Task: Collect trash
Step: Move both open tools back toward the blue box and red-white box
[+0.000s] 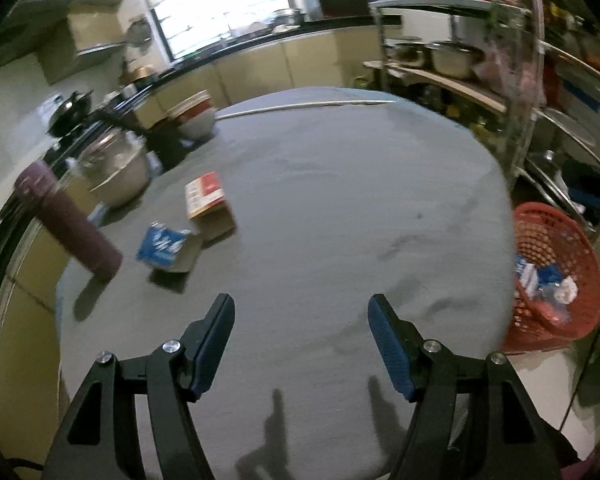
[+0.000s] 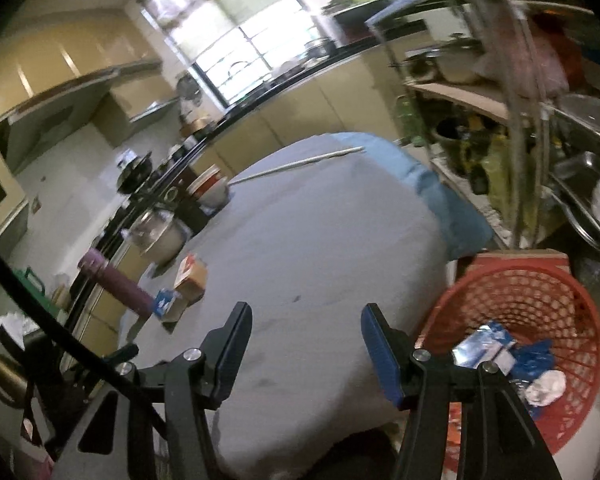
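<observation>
Two pieces of trash lie on the left side of the grey-covered table [image 1: 320, 200]: a red and yellow carton [image 1: 209, 204] and a blue and white carton [image 1: 166, 249] just in front of it. Both show small in the right wrist view, the red carton [image 2: 190, 274] and the blue one [image 2: 166, 302]. My left gripper [image 1: 301, 314] hovers open and empty over the table's near part, right of the cartons. My right gripper [image 2: 306, 322] is open and empty above the table's near right edge. A red mesh basket [image 2: 540, 292] [image 1: 556, 248] beside the table holds blue wrappers and crumpled paper.
A maroon flask [image 1: 66, 222] lies at the table's left edge beside a steel pot [image 1: 114, 168] and stacked bowls [image 1: 194, 114]. A white rod [image 1: 300, 106] rests along the far edge. Metal racks of pots [image 1: 500, 80] stand right, behind the basket.
</observation>
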Demonstrator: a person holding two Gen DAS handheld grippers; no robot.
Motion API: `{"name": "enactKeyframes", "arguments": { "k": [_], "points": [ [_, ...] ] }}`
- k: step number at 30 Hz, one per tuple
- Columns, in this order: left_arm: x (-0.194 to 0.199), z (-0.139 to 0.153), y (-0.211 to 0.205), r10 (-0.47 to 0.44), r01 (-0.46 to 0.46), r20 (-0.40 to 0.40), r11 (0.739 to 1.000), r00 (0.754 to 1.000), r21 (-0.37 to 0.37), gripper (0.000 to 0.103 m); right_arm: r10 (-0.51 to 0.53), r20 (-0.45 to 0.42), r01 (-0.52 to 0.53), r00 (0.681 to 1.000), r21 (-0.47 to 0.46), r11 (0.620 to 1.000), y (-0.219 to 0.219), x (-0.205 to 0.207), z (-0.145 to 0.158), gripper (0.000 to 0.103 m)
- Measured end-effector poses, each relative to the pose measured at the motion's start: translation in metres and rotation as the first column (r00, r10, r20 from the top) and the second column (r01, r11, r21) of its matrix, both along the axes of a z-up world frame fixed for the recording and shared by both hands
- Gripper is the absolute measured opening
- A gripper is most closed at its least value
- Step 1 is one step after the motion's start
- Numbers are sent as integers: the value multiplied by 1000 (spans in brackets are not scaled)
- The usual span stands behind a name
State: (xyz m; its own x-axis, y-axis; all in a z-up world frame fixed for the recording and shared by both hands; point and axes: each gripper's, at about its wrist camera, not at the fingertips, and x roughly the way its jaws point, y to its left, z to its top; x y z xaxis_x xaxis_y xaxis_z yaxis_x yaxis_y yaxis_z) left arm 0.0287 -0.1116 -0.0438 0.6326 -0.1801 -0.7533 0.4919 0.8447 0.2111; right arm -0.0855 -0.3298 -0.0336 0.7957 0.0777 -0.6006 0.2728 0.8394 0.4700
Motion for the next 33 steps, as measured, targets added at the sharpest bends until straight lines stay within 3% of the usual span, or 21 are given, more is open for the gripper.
{"name": "enactKeyframes", "arguments": {
  "k": [8, 17, 33],
  "points": [
    [24, -11, 50, 138, -138, -34, 990, 990, 5, 70, 68, -47, -70, 997, -35, 997, 33, 16, -6, 60],
    [47, -5, 102, 300, -301, 24, 953, 954, 21, 70, 112, -62, -116, 992, -58, 992, 54, 28, -3, 60],
    [63, -6, 133, 346, -346, 27, 938, 938, 13, 70, 289, -53, -292, 956, -81, 953, 124, 114, 11, 61]
  ]
}}
